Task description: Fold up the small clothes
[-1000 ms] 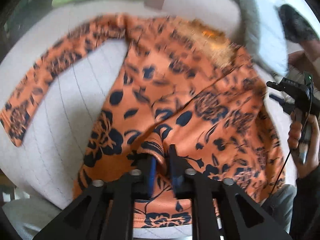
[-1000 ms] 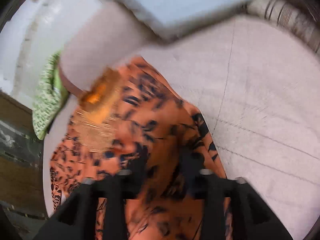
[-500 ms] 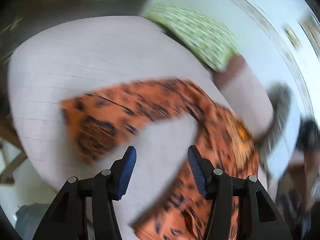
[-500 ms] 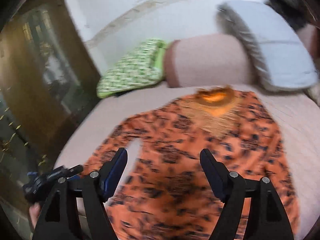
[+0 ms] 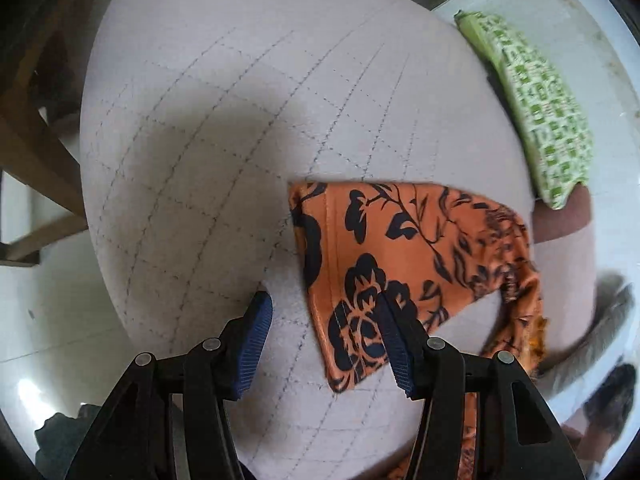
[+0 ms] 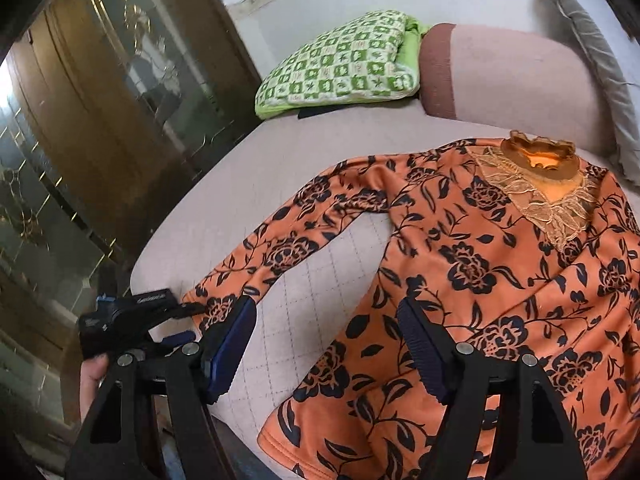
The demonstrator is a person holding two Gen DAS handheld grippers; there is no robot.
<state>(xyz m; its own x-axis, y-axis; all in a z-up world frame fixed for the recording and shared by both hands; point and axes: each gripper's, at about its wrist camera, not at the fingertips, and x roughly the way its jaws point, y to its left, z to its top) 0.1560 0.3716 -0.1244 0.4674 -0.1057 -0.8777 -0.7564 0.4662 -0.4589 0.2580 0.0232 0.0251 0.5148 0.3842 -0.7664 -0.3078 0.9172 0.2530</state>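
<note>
An orange top with black flowers point(image 6: 500, 280) lies spread flat on the pale quilted bed point(image 6: 312, 304), lace collar at the far end. Its long sleeve point(image 6: 288, 252) runs toward the near left corner of the bed. My left gripper point(image 5: 324, 320) hangs open over the sleeve's cuff point(image 5: 360, 264); one blue pad point(image 5: 394, 344) overlaps the cuff and the other is over bare sheet. The right wrist view shows that left gripper point(image 6: 188, 320) in a hand point(image 6: 92, 376) at the cuff end. My right gripper point(image 6: 326, 328) is open above the gap between sleeve and body, holding nothing.
A green patterned pillow point(image 6: 340, 64), a pink bolster point(image 6: 508, 84) and a grey cushion point(image 6: 592, 60) sit at the head of the bed. A dark wooden cabinet with glass doors point(image 6: 100, 120) stands along the bed's left side. The bed's edge point(image 5: 104, 240) drops to a light floor.
My left gripper let go of the top's hem, opened and swung over to the sleeve cuff. My right gripper opened, left the fabric and pulled back so the whole top shows.
</note>
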